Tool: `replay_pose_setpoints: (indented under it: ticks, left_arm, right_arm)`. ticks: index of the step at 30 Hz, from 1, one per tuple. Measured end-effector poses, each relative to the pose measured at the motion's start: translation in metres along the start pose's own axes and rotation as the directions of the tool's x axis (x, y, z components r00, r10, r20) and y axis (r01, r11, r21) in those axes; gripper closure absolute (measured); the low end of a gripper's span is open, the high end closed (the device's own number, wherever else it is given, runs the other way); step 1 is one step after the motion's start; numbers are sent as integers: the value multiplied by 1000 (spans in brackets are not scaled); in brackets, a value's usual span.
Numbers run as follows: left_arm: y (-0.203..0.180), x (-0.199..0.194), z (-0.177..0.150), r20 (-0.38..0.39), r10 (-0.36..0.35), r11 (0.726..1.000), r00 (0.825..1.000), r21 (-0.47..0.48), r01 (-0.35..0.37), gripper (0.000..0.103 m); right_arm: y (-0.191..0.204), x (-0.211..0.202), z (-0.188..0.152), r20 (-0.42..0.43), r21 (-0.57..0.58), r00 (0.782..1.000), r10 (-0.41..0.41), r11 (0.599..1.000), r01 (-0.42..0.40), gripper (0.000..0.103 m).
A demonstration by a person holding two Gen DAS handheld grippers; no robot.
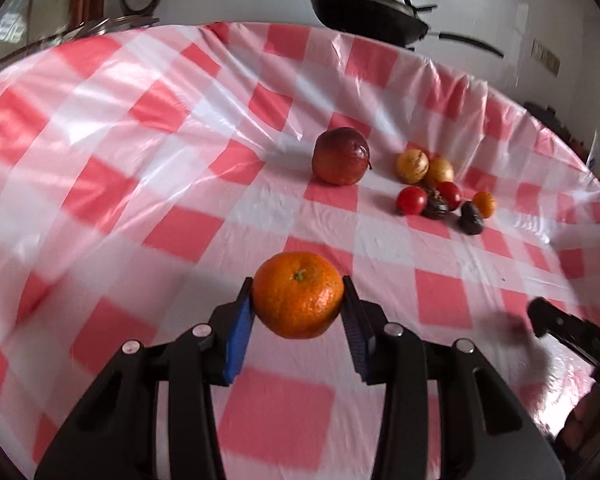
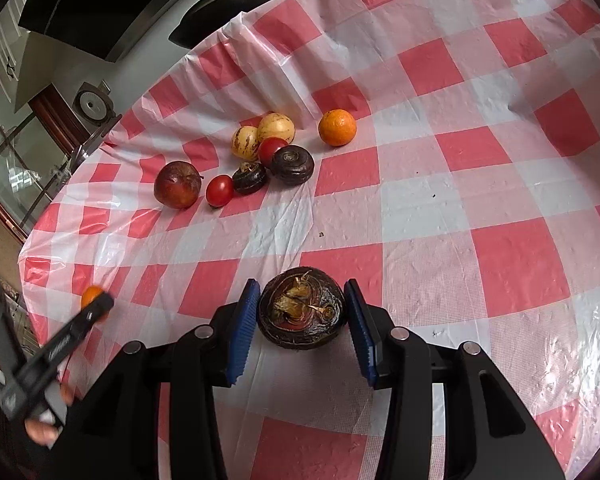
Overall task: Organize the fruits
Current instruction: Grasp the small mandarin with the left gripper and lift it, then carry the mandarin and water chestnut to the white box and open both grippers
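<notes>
1. Gripping a mandarin (image 1: 299,295) between its blue pads, the left tool (image 1: 299,312) holds it above the checkered desk (image 1: 140,160).
2. Right tool (image 2: 302,316) clamps a dark round fruit (image 2: 302,308) the same way.
3. Apple (image 1: 341,156), tomatoes and other small fruits lie clustered farther back.

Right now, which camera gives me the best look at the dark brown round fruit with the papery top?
The right wrist view: the dark brown round fruit fills the centre, between the right gripper's blue pads, its papery top sharp. The left wrist view does not show it; only the right gripper's blurred tip appears at its right edge.
</notes>
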State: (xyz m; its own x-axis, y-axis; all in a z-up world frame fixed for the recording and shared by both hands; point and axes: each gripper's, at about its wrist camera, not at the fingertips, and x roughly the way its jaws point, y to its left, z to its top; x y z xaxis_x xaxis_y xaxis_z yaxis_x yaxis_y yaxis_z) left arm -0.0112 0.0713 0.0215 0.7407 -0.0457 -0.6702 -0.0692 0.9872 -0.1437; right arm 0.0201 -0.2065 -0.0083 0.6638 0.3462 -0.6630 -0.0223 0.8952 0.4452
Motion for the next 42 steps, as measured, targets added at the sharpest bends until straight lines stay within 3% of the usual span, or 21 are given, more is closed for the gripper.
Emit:
replay_pose_setpoints:
  ticks: [3,8,14,20,23,28,34,42]
  left_arm:
    - [2,-10,-6,7,-53,998,999,-32,53,61]
    - [-4,-14,-8,34,-85,996,996,-21,85,61]
    - [8,-7,-8,-1,-133,987,991,-88,132,61]
    - [18,-20,-17,19,-154,982,988,-111,155,61]
    - [31,-36,-27,37,-144,980,989,-131,148,61]
    - [60,-68,-48,54,-157,975,986,-151,163,61]
    - [97,-108,-72,68,-155,973,986,-162,165,61]
    - [150,-148,-98,83,-79,979,993,-183,93,61]
  right_arm:
    - [0,1,0,-4,2,1000,6,1000,-6,59]
    - [-1,2,0,-9,2,1000,10,1000,-10,59]
    - [0,2,0,-6,1,1000,19,1000,-19,59]
    - [1,-1,-1,4,-5,1000,14,1000,-14,59]
    - [3,-5,-12,-27,67,997,78,995,-76,59]
    - [42,-16,-44,-51,60,982,182,982,-179,59]
    - [108,-25,-82,-102,-79,963,251,963,-259,59]
    - [174,-30,-132,-201,-201,928,315,913,-354,59]
